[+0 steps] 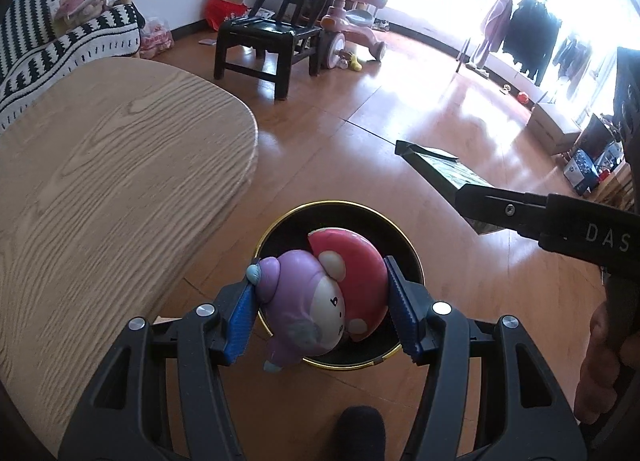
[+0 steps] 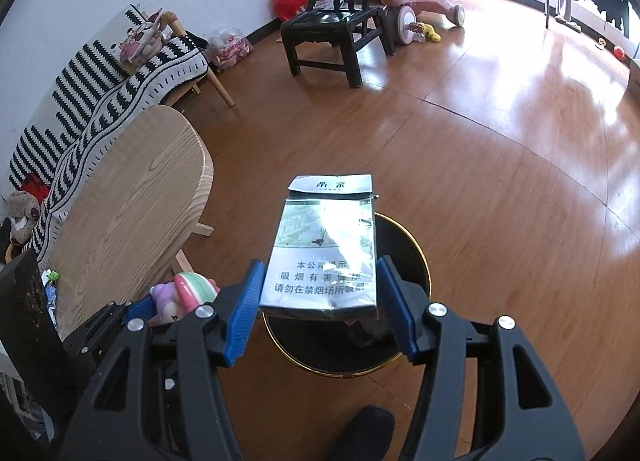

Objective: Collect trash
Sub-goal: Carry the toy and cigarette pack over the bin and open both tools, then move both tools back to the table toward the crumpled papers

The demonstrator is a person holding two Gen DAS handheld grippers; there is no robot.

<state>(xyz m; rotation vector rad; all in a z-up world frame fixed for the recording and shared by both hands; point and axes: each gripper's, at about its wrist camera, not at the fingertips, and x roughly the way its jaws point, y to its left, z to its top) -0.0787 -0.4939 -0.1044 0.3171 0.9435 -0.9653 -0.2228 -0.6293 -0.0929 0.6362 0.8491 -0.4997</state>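
My left gripper (image 1: 320, 305) is shut on a purple and pink mushroom-cap toy figure (image 1: 316, 301), held over the open black bin with a gold rim (image 1: 280, 229) on the floor. My right gripper (image 2: 318, 301) is shut on a silver cigarette pack (image 2: 324, 249), held above the same bin (image 2: 416, 261). The toy (image 2: 182, 295) and the left gripper show at the lower left of the right wrist view. The right gripper's finger and the pack (image 1: 448, 169) reach in from the right of the left wrist view.
A light wooden round table (image 1: 100, 189) stands left of the bin. A striped sofa (image 2: 92, 101) lies beyond it. A black chair (image 1: 272, 37) and pink tricycle (image 1: 352, 21) stand at the back. A dark sock-clad foot (image 1: 360, 433) is below the bin.
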